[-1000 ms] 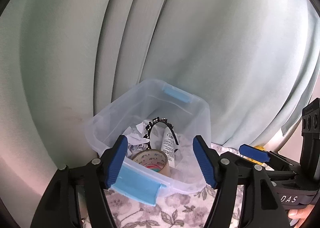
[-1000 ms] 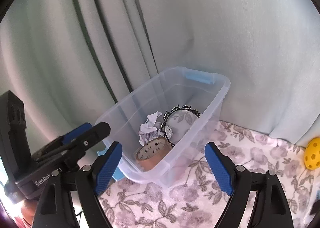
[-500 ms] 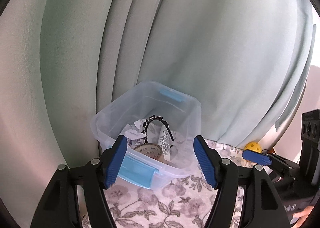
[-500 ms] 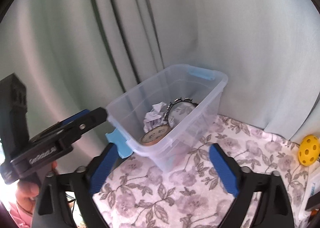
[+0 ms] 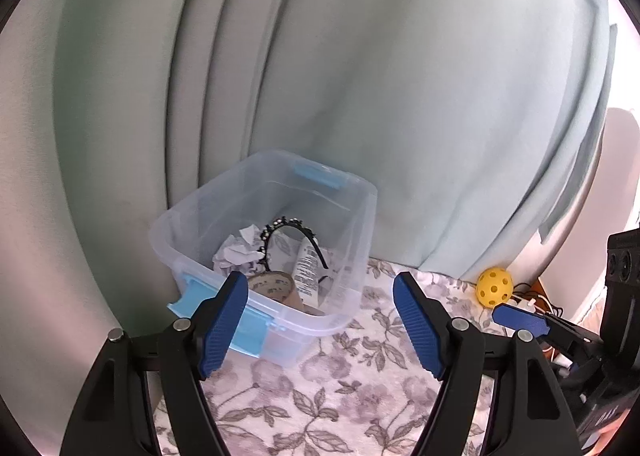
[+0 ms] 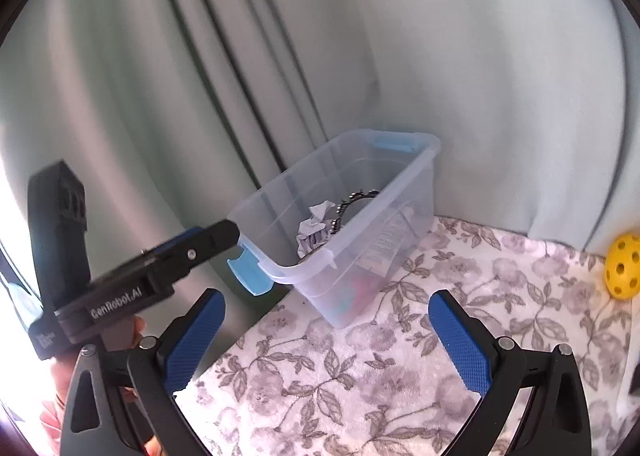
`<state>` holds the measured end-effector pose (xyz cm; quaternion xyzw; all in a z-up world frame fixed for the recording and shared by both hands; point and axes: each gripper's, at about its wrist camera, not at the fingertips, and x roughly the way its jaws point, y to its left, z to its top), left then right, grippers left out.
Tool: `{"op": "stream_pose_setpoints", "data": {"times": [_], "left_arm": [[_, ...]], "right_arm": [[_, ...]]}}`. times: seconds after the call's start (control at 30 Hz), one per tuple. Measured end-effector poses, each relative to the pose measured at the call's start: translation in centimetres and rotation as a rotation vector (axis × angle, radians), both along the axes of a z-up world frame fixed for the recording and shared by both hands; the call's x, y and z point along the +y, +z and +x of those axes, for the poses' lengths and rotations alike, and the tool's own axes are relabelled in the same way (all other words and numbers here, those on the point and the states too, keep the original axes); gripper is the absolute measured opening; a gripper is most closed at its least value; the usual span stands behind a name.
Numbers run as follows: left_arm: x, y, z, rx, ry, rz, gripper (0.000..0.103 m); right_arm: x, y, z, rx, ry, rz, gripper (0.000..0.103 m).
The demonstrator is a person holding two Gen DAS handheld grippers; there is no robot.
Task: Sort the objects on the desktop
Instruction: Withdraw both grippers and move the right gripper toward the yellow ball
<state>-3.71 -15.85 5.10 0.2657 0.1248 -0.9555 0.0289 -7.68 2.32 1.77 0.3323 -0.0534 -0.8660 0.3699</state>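
1. Yellow ball (image 5: 494,286), the round one with many holes, is the only loose thing I can see on the flowered cloth (image 5: 360,384); it lies at the far right edge of the cloth, near the foot of the curtain (image 5: 400,96), with some thin cables just beside it.
2. Clear plastic box (image 5: 362,216) with blue clips stands at the far left of the cloth, close to the curtain. Inside it are a crumpled paper (image 5: 236,252), a black headband (image 5: 288,232), a white tube (image 5: 306,270) and a roll of tape (image 5: 272,286).
3. Left gripper (image 5: 320,322) is released: its jaws are opening and nothing is between them. It points at the near right corner of the box, so the ball is well to its right.
4. Right gripper (image 6: 326,340) is also released, its jaws are opening wide and only bare cloth is between them.
5. In the right wrist view the ball (image 6: 624,264) is at the right border, and the box (image 6: 420,192) is ahead and a little left. So the ball lies on the right side of both grippers, but the right gripper appears to be the nearer one.
6. My judgement: the coming move is a reach to the right for the ball with the right hand. A ball has no long axis, so the jaws can close from any side, but it may roll away on the soft cloth.
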Motion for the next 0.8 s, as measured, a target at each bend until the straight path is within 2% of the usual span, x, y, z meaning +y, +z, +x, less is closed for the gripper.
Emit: {"op": "stream_pose_setpoints", "data": {"times": [0.17, 0.37, 0.53, 0.7, 0.8], "left_arm": [[2.0, -0.4, -0.6, -0.016, -0.020, -0.028, 0.076], [4.9, -1.1, -1.5, -0.017, -0.058, -0.047, 0.076], [7.7, -2.1, -2.6, -0.022, -0.103, -0.073, 0.076], [10.4, -3.3, -3.7, -0.029, -0.167, -0.069, 0.076], [12.0, -4.2, -4.7, -0.043, -0.203, -0.058, 0.076]], "right_arm": [[2.7, -0.5, -0.2, 0.005, -0.052, -0.015, 0.103], [5.5, -1.2, -0.1, 0.038, -0.113, 0.033, 0.103], [8.5, -2.2, -1.0, 0.010, -0.169, 0.033, 0.103], [12.2, -3.8, -2.4, -0.084, -0.212, -0.013, 0.103], [14.4, -4.1, -2.9, -0.091, -0.262, -0.030, 0.103]]}}
